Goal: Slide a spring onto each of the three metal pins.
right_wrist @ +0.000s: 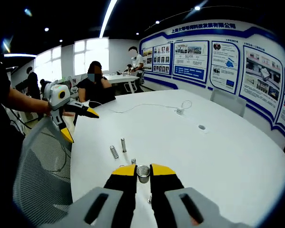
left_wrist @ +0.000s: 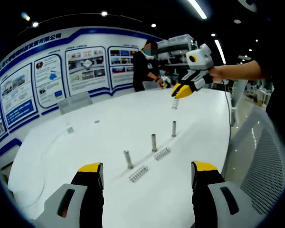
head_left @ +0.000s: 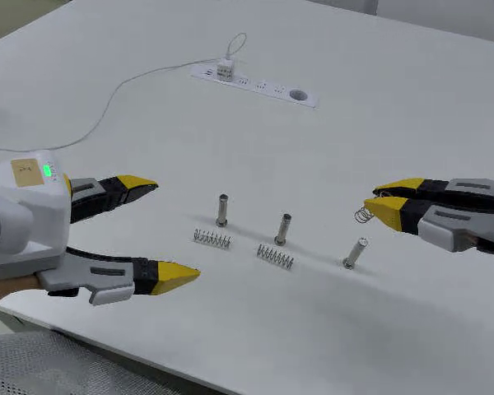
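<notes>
A white bench [head_left: 354, 189] in a bright showroom: your right gripper [head_left: 375, 197] hovers with its fingers [head_left: 393, 212] clenched on a spring [head_left: 363, 215], the nearest pin [head_left: 355, 253] at its 7 o'clock. Centre the coil over the pin's top and lower it straight; off-axis it will likely snag. Your left gripper [head_left: 174, 229] hangs with fingers spread wide, at 9 o'clock of the row. Beside the other two pins [head_left: 222, 210] lie two springs [head_left: 212, 239]. A power strip [head_left: 255, 84] and cable [head_left: 107, 107] sit well clear at 12 o'clock.

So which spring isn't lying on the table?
The spring pinched in the right gripper, up in the air; the other two springs lie flat on the table.
</notes>
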Demonstrator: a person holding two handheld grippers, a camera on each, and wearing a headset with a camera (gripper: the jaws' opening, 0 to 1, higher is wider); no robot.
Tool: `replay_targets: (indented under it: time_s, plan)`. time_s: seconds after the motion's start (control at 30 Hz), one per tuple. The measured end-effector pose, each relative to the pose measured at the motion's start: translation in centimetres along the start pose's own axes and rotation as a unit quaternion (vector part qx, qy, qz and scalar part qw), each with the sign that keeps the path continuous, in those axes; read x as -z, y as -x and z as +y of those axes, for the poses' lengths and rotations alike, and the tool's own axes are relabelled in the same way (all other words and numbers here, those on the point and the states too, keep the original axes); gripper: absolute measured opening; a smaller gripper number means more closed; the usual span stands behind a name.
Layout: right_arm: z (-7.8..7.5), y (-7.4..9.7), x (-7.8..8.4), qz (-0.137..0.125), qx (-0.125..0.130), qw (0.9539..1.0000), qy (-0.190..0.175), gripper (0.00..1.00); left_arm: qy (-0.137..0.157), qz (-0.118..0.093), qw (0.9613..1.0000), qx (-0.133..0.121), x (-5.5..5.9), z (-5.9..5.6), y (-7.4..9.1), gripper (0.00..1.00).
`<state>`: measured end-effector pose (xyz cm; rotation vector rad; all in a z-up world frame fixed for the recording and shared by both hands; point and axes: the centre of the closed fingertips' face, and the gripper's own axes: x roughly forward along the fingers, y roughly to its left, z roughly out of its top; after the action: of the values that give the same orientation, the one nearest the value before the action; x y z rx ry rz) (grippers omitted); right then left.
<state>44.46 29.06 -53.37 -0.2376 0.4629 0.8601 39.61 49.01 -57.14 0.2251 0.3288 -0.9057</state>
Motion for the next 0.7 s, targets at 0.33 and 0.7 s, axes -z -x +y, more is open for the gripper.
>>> replay_targets:
  time_s: [0.33,0.7]
  plan:
    - [-1.9,-0.5,2.9,0.037,0.030,0.9981,-0.041,0.11,0.033,-0.006,0.9992,-0.022,0.4,0.7,0.6,0.86]
    - [-2.0,-1.3,4.8,0.056,0.034,0.9966,-0.050,0.11,0.071,-0.008,0.9961,-0.051,0.7,2.2,1.0,0.98]
